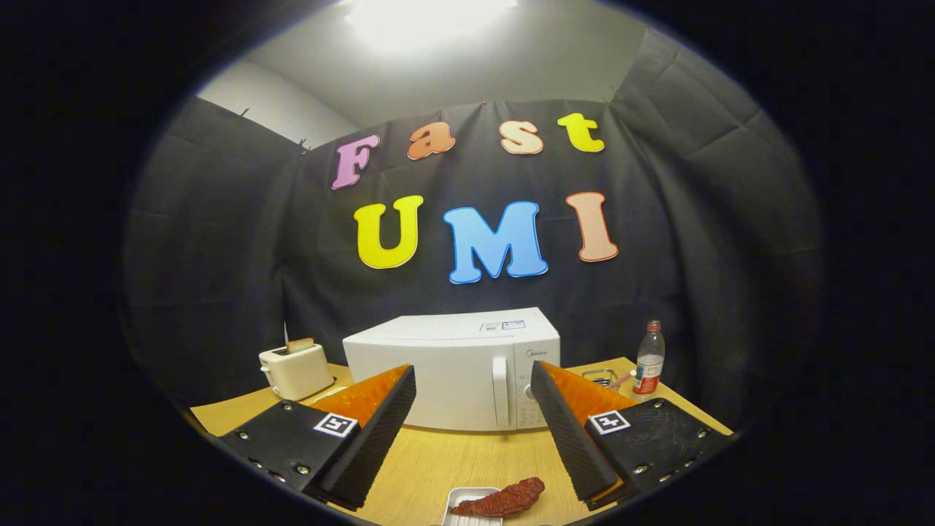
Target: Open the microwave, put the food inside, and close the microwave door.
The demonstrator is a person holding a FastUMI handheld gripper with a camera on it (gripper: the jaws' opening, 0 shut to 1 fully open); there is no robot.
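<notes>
A white microwave [454, 369] stands on the wooden table [438, 460] straight ahead of the fingers, its door shut and its vertical handle [500, 391] near the right side of the door. A reddish-brown piece of food [504, 498] lies on a small white tray [467, 511] close in, low between the two fingers. My gripper [473, 402] is open, its fingers spread wide with nothing between them, held above the table short of the microwave.
A cream toaster [296, 369] with a slice of bread in it sits left of the microwave. Right of the microwave stand a plastic bottle [649, 359] with a red cap and a small glass container [603, 378].
</notes>
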